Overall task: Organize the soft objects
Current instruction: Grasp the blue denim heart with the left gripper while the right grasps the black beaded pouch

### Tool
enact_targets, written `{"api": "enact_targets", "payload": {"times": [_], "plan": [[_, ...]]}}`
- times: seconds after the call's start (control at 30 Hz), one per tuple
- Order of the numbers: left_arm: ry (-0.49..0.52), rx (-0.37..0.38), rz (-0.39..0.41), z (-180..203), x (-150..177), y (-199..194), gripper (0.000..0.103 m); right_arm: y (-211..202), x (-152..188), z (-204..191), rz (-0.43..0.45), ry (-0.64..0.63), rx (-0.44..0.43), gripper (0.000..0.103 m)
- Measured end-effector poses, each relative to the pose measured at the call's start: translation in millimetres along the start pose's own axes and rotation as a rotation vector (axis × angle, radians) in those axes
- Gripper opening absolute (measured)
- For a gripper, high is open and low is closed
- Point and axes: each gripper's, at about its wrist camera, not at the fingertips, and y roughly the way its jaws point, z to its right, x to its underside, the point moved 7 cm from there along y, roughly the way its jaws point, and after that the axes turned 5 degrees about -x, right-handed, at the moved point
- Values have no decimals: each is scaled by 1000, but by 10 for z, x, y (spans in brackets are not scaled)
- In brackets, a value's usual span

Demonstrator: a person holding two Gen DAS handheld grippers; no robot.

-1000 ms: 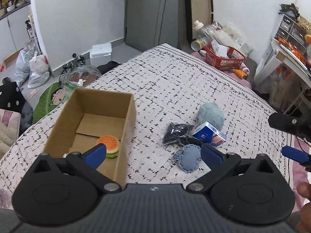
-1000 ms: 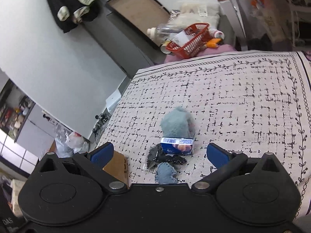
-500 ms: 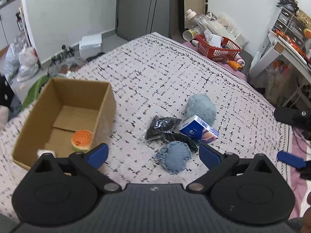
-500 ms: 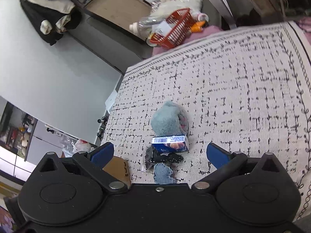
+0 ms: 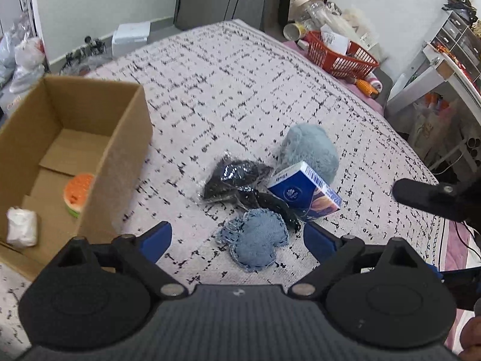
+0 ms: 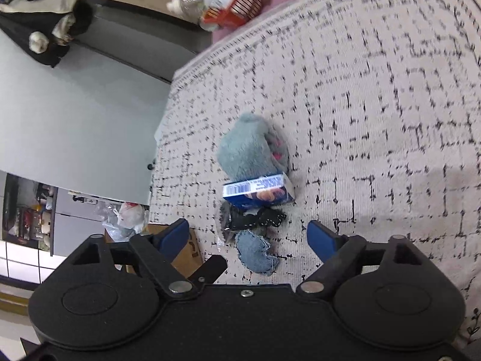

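Cardboard box's [image 5: 120, 138] inside, burger toy [image 5: 78, 191]: left wrist view only

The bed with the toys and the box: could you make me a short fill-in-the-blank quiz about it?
1. The toy burger lies inside the ____ box.
2. The denim pad lies nearest the left gripper, whose jaws are ____.
3. The blue carton leans against the fluffy ____ plush.
4. The basket at the bed's far edge is ____.

Missing words: cardboard; open; blue; red
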Motion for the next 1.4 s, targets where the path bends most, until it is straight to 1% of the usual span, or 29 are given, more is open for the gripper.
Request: {"api": "enact_targets", "payload": {"times": [0.13,0.3,0.47,0.5,0.53,0.57,0.6,0.63,0.67,0.7,0.73,0.83,0.97,1.07,1.1,1.17,1.3,1.4], "plan": [[-22,14,-41,0,25,195,84,166,-6,24,-26,15,20,82],[-39,37,-82,-12,52,402,84,363,-13,37,-47,4,66,82],[-21,23,-108,-4,121,602,84,550,10,27,-77,-13,94,82],[-23,27,-111,-6,130,631,81,578,8,14,-77,-20,97,82],[-27,32,-113,-10,135,657,72,602,4,8,-77,-27,102,82],[-34,39,-123,-13,145,689,66,628,0,5,-77,-31,108,82],[-42,40,-133,-18,158,713,58,656,-1,9,-77,-33,115,82],[-45,28,-132,-21,163,722,50,678,-5,7,-78,-35,119,82],[-39,12,-131,-24,163,724,44,705,-8,0,-79,-39,121,82],[-32,10,-131,-21,163,725,31,733,-10,-9,-80,-44,122,82],[-38,25,-136,-23,162,726,22,762,-11,-19,-81,-48,123,82],[-71,51,-144,-70,149,733,18,851,-4,-39,-92,-55,126,82],[-96,76,-151,-115,145,728,18,952,9,-12,-107,-40,140,81],[-107,80,-155,-136,145,723,17,972,2,59,-105,-2,152,74],[-110,82,-156,-143,144,717,17,974,-1,77,-103,11,152,70],[-117,83,-161,-160,143,701,17,990,0,80,-98,23,149,68],[-122,82,-153,-210,139,656,18,1061,42,46,-112,4,162,67],[-136,70,-155,-278,136,649,18,1129,100,5,-116,-55,199,66]]}}
